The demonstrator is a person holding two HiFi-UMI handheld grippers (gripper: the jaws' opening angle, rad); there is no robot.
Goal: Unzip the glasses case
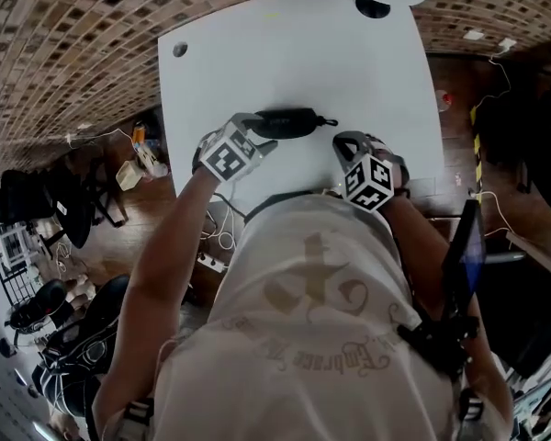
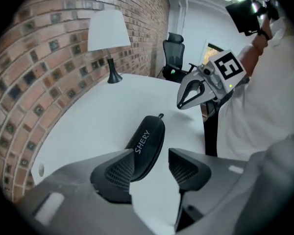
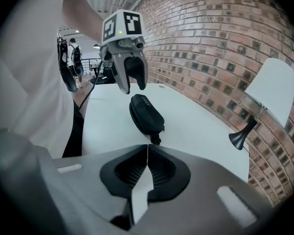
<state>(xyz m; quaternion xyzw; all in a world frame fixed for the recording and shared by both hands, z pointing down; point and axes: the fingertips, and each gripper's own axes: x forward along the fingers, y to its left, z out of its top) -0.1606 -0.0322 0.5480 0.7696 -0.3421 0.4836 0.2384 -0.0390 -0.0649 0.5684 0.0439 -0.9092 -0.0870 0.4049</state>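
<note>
On the white table (image 1: 349, 53), the glasses case (image 1: 287, 122) lies zipped; left gripper (image 2: 151, 166) spread above one end, right gripper (image 3: 147, 148) pressed together, empty, near the zipper pull (image 3: 156, 140). Judged light, stiff-shelled, prone to sliding: clamp body, pinch pull.

black glasses case (image 2: 149, 142), white "SHERY" lettering on its side
</note>
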